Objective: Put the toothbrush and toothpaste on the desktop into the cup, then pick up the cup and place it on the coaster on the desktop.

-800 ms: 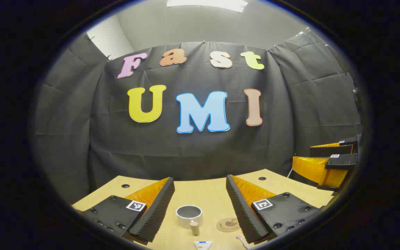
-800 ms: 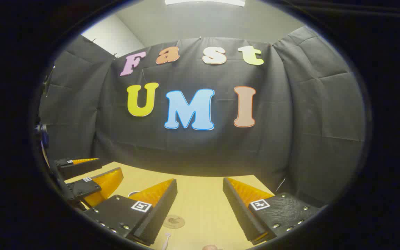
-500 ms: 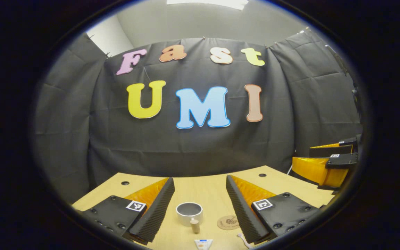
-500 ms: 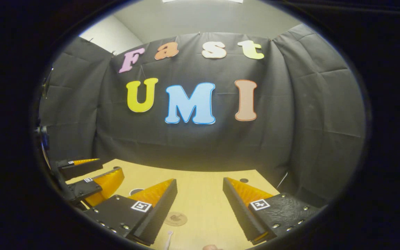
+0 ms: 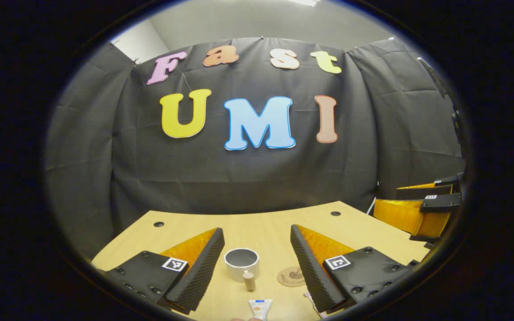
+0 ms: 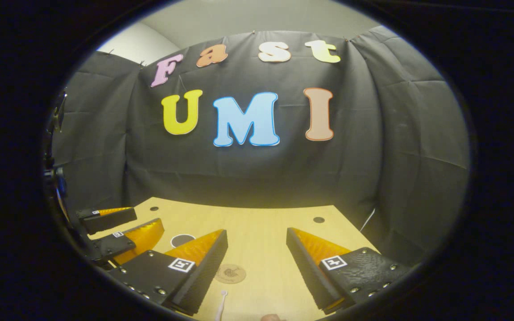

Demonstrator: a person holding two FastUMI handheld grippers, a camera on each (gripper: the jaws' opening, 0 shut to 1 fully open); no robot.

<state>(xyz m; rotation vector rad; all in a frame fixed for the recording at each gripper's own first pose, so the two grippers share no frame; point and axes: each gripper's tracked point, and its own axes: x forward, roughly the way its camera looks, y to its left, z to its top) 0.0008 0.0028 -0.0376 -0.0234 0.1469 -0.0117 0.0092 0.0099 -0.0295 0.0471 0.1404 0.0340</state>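
A white cup [image 5: 242, 263] stands upright on the wooden desk [image 5: 257, 229], a short wooden handle on its near side. A round cork coaster [image 5: 292, 276] lies just right of it. The toothpaste tube [image 5: 259, 308] lies in front of the cup at the bottom edge. The white toothbrush [image 6: 221, 304] lies near the coaster [image 6: 230, 273] in the right gripper view. My left gripper [image 5: 257, 256] hovers open above the desk with the cup between its fingers farther off. My right gripper [image 6: 257, 256] is open too, holding nothing. The cup's rim [image 6: 182, 240] peeks out behind its left finger.
The right gripper [image 5: 420, 209] is at the right edge of the left gripper view; the left gripper [image 6: 118, 236] is at the left of the right gripper view. Small round holes [image 5: 336, 213] mark the desk's back corners. Black cloth walls close the booth behind.
Both views have tilted downward: more of the desk shows, and the cup, coaster, toothpaste and toothbrush sit higher in frame. Both grippers stay open.
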